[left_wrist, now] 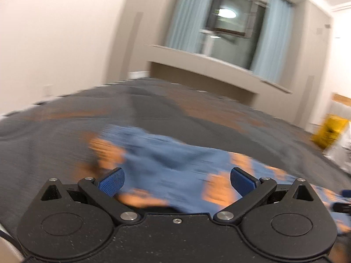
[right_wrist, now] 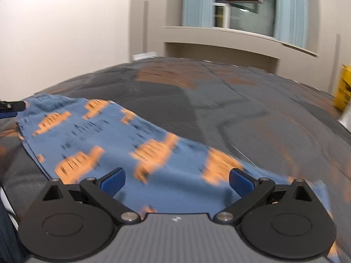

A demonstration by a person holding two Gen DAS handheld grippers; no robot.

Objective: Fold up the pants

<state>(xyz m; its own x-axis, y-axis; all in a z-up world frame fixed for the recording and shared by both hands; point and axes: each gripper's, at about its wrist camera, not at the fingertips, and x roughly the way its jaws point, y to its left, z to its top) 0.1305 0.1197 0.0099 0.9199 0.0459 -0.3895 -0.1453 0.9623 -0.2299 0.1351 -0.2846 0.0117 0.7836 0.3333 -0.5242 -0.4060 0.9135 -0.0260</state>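
Blue pants (right_wrist: 114, 135) with orange prints lie spread on a grey bed cover (right_wrist: 252, 114). They also show, blurred, in the left wrist view (left_wrist: 175, 164). My left gripper (left_wrist: 177, 182) is open just above the cloth, holding nothing. My right gripper (right_wrist: 177, 182) is open above the near edge of the pants, holding nothing. The tip of the left gripper shows at the far left edge of the right wrist view (right_wrist: 11, 107), next to the far end of the pants. Both views are motion-blurred.
The bed cover (left_wrist: 65, 131) has orange patches. A yellow object (left_wrist: 329, 131) and a white item sit at the bed's right edge. Beyond the bed are a window with blue curtains (right_wrist: 289, 11), a ledge (right_wrist: 230, 32) and a white wall.
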